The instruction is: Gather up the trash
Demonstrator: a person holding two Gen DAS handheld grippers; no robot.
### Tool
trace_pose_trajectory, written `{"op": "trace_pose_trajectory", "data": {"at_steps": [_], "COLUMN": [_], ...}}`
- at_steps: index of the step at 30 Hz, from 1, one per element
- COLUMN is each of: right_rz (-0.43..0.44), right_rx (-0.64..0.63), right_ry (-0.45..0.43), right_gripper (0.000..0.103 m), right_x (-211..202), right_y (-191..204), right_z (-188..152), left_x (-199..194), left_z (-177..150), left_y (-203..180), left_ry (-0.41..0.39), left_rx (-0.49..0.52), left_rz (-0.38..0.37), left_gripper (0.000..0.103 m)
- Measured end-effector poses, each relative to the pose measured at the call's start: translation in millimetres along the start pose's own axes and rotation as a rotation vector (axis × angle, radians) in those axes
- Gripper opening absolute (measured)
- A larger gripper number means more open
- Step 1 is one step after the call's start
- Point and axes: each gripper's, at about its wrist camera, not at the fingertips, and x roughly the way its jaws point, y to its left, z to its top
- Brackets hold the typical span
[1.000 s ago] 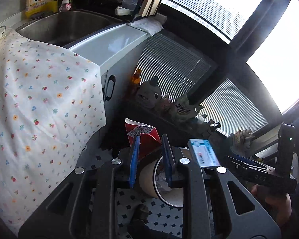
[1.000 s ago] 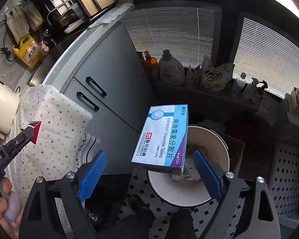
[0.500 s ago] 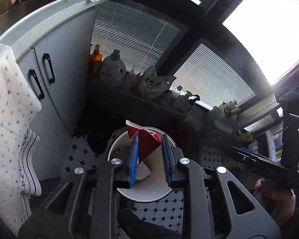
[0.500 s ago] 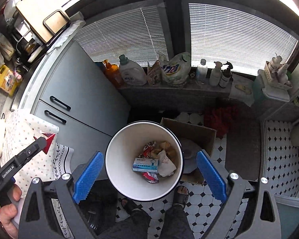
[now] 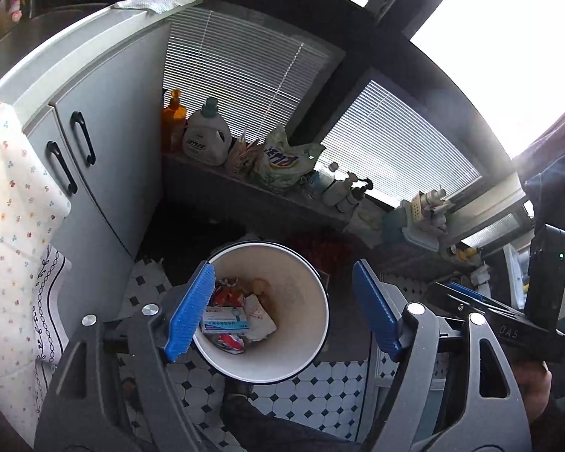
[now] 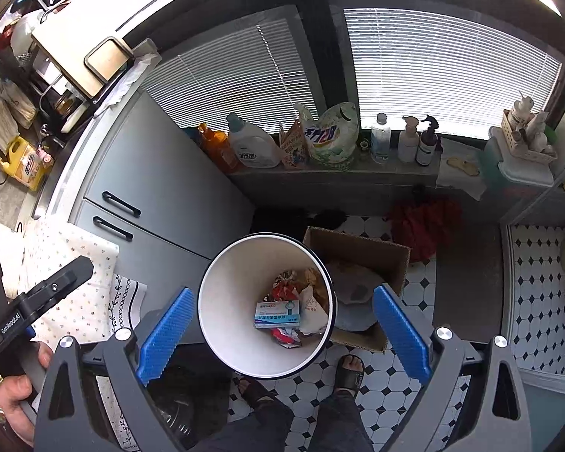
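Hovering over the white trash bin (image 5: 305, 354), your left gripper (image 5: 282, 312) has just been opening and now stands wide, with nothing between its blue pads (image 5: 190, 316). Your right gripper (image 6: 282, 333) is spread wide too, empty, with the bin (image 6: 222, 324) framed between its pads (image 6: 401, 333) at the lower centre of that view.

Down in the bin lies the blue-and-white medicine box (image 6: 277, 314), flat on the pile, with a red wrapper (image 6: 284, 335) just below it and crumpled white paper (image 6: 312, 310) touching its right side. In the left wrist view the same box (image 5: 225, 320) sits beside the left pad, with red scraps (image 5: 228, 293) above it.

A cardboard box (image 6: 361, 260) stands just right of the bin on the black-and-white tiled floor (image 6: 418, 380). Your sandalled foot (image 6: 352, 371) shows below it. Grey cabinet doors (image 6: 162, 196) fill the left middle of the frame, and a floral cloth (image 5: 11, 207) hangs at the left edge. Detergent bottles (image 6: 254, 147) line the sill under the blinds.
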Motion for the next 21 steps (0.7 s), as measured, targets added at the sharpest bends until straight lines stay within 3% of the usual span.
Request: {"op": "trace_pose_trajectory", "data": {"at_steps": [6, 11, 21], "right_rz": [0.058, 0.110, 0.184], "right_rx": [-0.089, -0.178, -0.333], "right_ry": [0.023, 0.028, -0.024], "right_gripper": [0.095, 0.095, 0.095], "right_x": [-4.9, -17.7, -59.8], "right_y": [22.3, 55.0, 140.3], "right_z": [8.7, 7.0, -14.9], "left_x": [-44.8, -89.6, -194.0], "left_z": [-6.5, -18.6, -55.6], "left_y": [11.7, 21.9, 48.4], "left_ry": [-0.097, -0.155, -0.300], "left_rx": [-0.105, -0.161, -0.234], "left_rz": [0.131, 0.219, 0.331], "left_gripper": [0.091, 0.096, 0.097]}}
